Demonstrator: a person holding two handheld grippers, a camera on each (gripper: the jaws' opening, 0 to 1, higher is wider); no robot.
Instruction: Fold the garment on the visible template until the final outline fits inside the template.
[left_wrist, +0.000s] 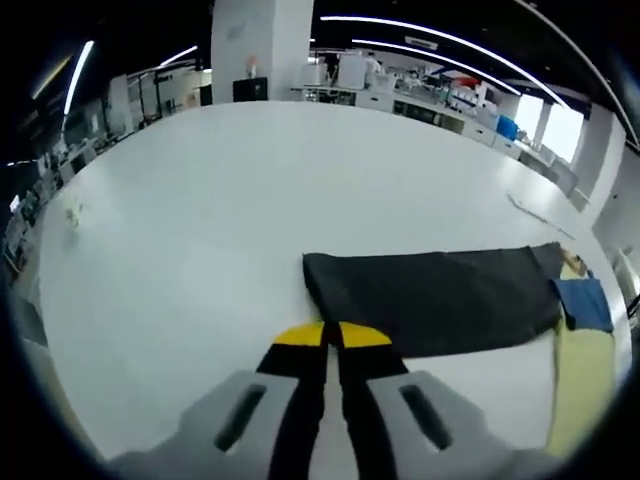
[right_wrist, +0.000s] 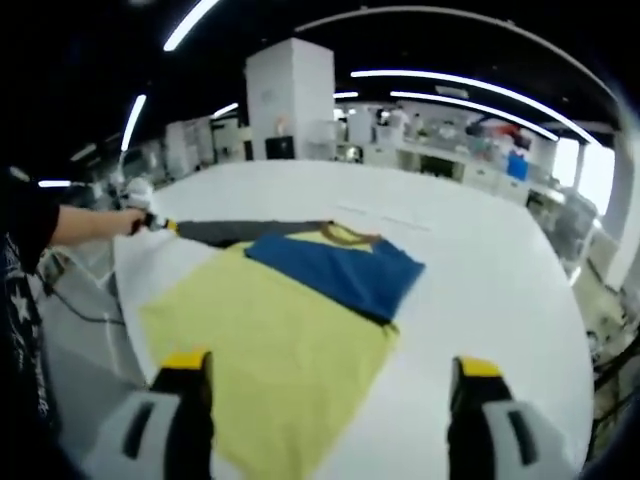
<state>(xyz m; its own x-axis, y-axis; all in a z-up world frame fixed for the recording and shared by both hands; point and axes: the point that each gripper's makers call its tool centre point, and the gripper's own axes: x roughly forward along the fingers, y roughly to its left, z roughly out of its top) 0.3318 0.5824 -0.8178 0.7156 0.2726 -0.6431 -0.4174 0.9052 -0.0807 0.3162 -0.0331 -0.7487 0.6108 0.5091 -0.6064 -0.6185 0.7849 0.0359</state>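
A garment lies spread on the white table (right_wrist: 490, 270): a broad yellow part (right_wrist: 270, 350), a blue part (right_wrist: 340, 265) folded over it, and a long dark part (right_wrist: 240, 232) reaching away. In the left gripper view the dark part (left_wrist: 440, 300) lies flat, with blue (left_wrist: 585, 305) and yellow (left_wrist: 580, 380) at its right end. My left gripper (left_wrist: 331, 334) is shut at the dark part's near corner, apparently pinching its edge; it shows again (right_wrist: 158, 223) at that end. My right gripper (right_wrist: 331, 364) is open wide above the yellow part, holding nothing. I cannot pick out a template outline.
A person's forearm (right_wrist: 85, 225) and dark shirt (right_wrist: 20, 300) come in from the left. A small object (left_wrist: 72, 213) and a thin strip (left_wrist: 540, 212) lie on the table (left_wrist: 220, 220). A white pillar (right_wrist: 290, 100) and lab benches stand behind.
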